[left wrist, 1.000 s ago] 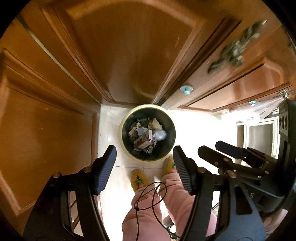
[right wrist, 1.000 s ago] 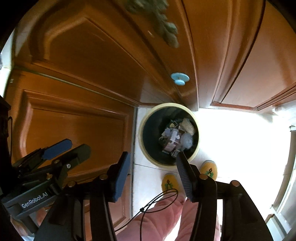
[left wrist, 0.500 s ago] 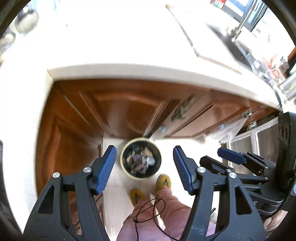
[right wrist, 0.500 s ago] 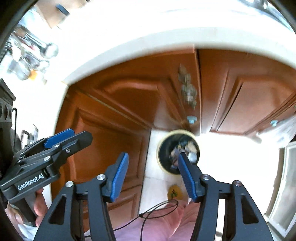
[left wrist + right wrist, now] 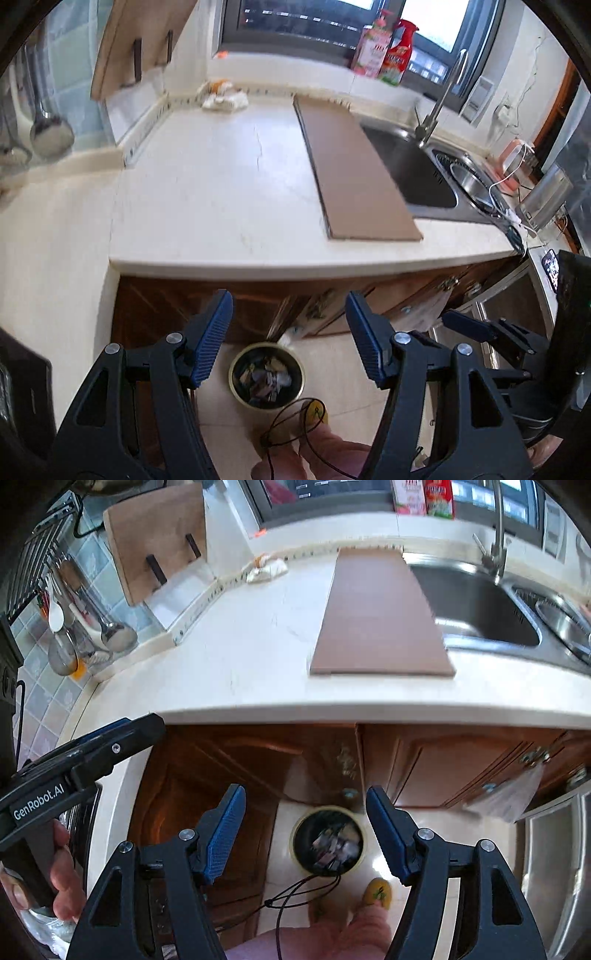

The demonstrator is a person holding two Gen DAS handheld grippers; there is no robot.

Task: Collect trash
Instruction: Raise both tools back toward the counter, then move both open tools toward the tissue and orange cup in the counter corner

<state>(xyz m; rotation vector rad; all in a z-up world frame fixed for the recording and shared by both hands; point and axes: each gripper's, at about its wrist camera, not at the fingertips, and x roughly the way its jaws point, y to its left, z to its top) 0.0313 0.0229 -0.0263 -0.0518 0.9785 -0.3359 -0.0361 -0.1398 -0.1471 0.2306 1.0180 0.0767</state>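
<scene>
Both grippers are hanging up above the counter edge here, angled down at the floor. The left gripper [image 5: 288, 336] is sitting spread wide with nothing between its blue pads. The right gripper [image 5: 306, 829] has its jaws opening, and they're empty too. In the left view the right one is poking in at the lower right, and in the right view the left one is showing at the left edge with a hand [image 5: 62, 871] wrapped around its grip.

The trash is all lying in the bin [image 5: 266, 380], a round yellow-rimmed can standing on the pale floor right in front of the brown cabinets [image 5: 177, 314]. In the left view it's sitting low in the middle of the frame, between the two fingers; in the right view the bin [image 5: 328, 843] is showing in the lower middle, closer to the right finger. It's holding a heap of crumpled scraps, too blurry to say what kind.

A yellow slipper [image 5: 377, 892] is peeking out just below the bin, with pink trouser legs [image 5: 325, 938] at the bottom edge and a thin black cord [image 5: 295, 893] looping over them.

The white counter [image 5: 207, 184] is filling the upper half, with a brown board [image 5: 351, 173] lying flat beside the steel sink [image 5: 417, 173] on the right, and a crumpled rag [image 5: 223, 98] sitting at the back near the window.
</scene>
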